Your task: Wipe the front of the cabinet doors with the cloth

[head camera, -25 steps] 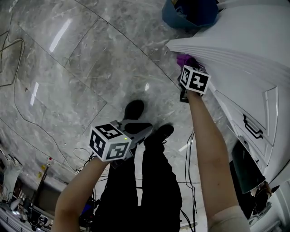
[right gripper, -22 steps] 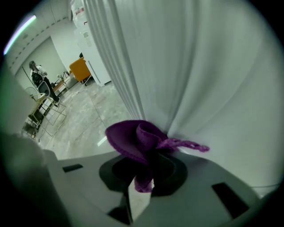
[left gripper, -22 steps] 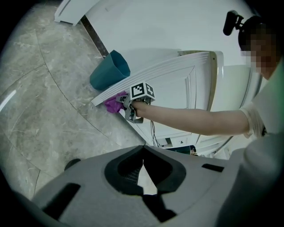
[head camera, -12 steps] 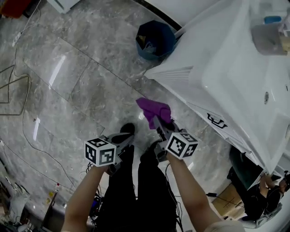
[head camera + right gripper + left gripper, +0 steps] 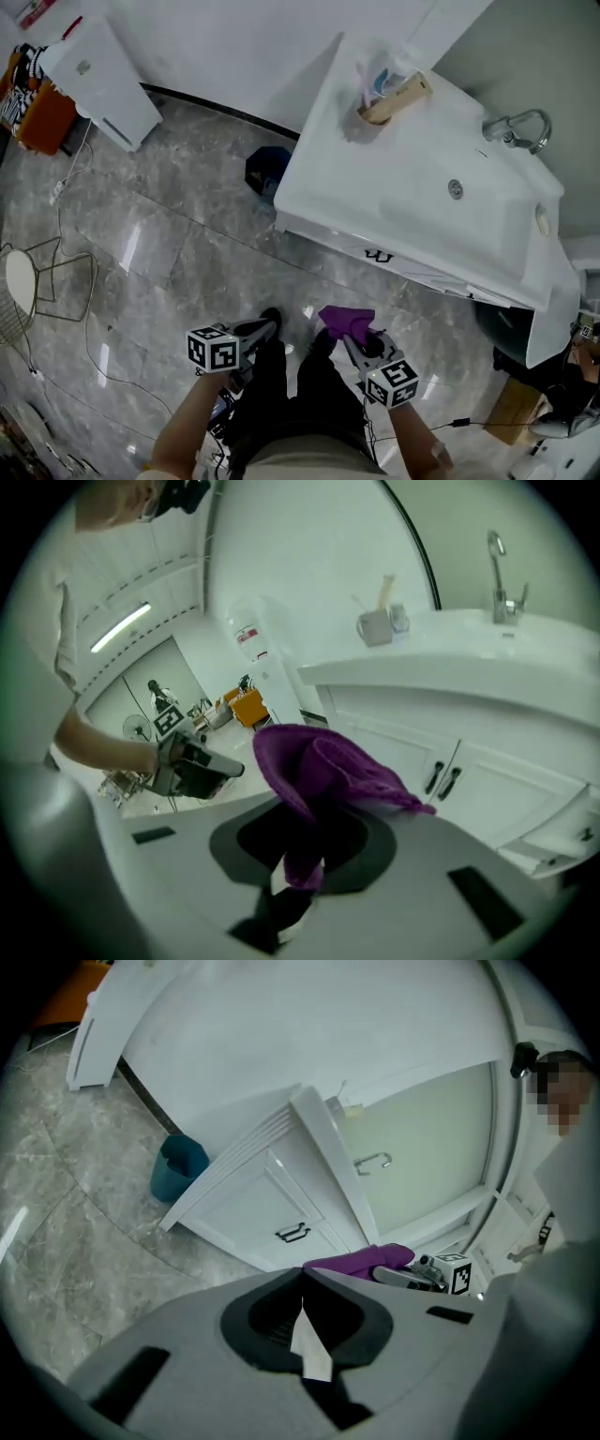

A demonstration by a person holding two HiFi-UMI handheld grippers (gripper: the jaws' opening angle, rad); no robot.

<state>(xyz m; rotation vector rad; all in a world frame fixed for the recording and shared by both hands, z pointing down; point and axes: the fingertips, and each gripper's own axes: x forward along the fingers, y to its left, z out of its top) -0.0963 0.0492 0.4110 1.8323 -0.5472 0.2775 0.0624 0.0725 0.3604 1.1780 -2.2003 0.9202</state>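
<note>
Far left first: at ten o'clock in the head view we've got a white unit (image 5: 103, 80) standing against the wall. At nine o'clock there's a wire-framed seat (image 5: 37, 281) on the grey marble floor (image 5: 169, 244).

Coming across to seven o'clock, there's the left gripper (image 5: 265, 327), held low above the person's dark trousers (image 5: 281, 394). We look along its jaws in its own view and they're closed tip to tip, with nothing between them.

Up at eleven o'clock a blue bin (image 5: 267, 171) sits on the floor, just beside the left end of the vanity.

Now to five o'clock, and here's the action: the right gripper (image 5: 359, 339) is clamped on the purple cloth (image 5: 345, 323). In the right gripper view we see the fabric pinched between the jaws, bunching up and flopping over their tips.

The cloth is well apart from the cabinet doors (image 5: 487, 780), touching nothing but the gripper. Those white panelled doors face us from three o'clock in the right gripper view, with a pair of black handles (image 5: 441, 780) side by side where they meet.

Above them, at two o'clock in the head view, we have the white basin (image 5: 441, 202) with a chrome tap (image 5: 514, 127) at its back edge. A holder (image 5: 389, 94) with items in it stands on the counter's rear corner at one o'clock.
</note>
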